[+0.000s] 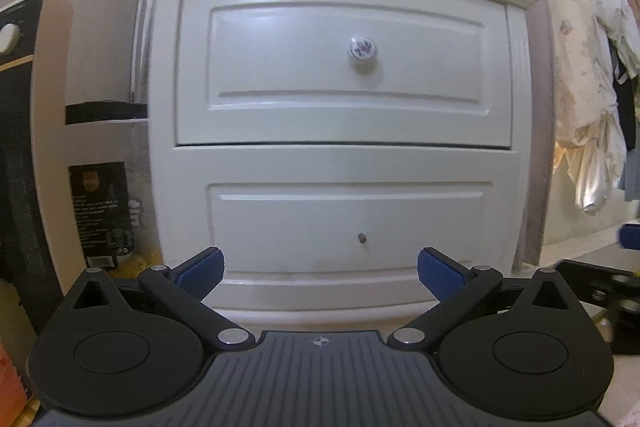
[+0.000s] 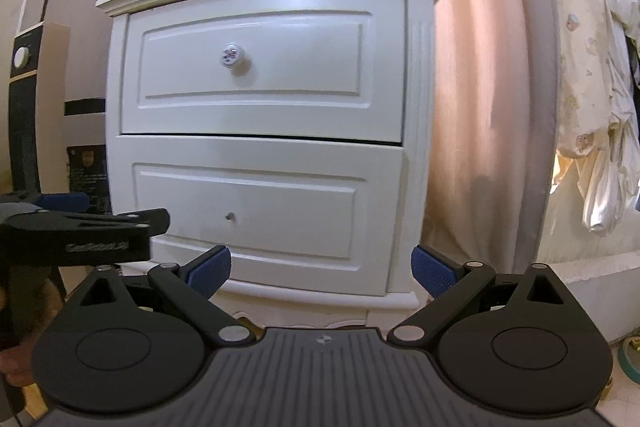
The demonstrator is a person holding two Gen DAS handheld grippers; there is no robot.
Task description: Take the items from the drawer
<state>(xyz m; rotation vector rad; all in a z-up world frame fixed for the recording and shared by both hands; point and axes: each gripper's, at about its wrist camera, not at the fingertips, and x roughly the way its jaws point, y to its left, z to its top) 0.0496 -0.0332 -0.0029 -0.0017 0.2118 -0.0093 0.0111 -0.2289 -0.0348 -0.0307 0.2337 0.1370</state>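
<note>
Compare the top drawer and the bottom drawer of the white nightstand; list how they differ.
The top drawer carries a round white knob with a printed pattern; the bottom drawer has no knob, only a small bare metal stud. The top drawer sits under the moulded top, the bottom drawer just above the base. Both are white, shut, with a raised rectangular panel.

Your left gripper (image 1: 320,271) is matte black, with two linkage arms pinned by silver rivets, blue dimpled pads (image 1: 202,273) on its fingertips, round discs either side, and a ribbed grey centre plate marked with a small crosshair. Your right gripper (image 2: 320,269) matches it: the same blue pads (image 2: 210,273), rivets, triangular cut-outs and crosshair.
</note>
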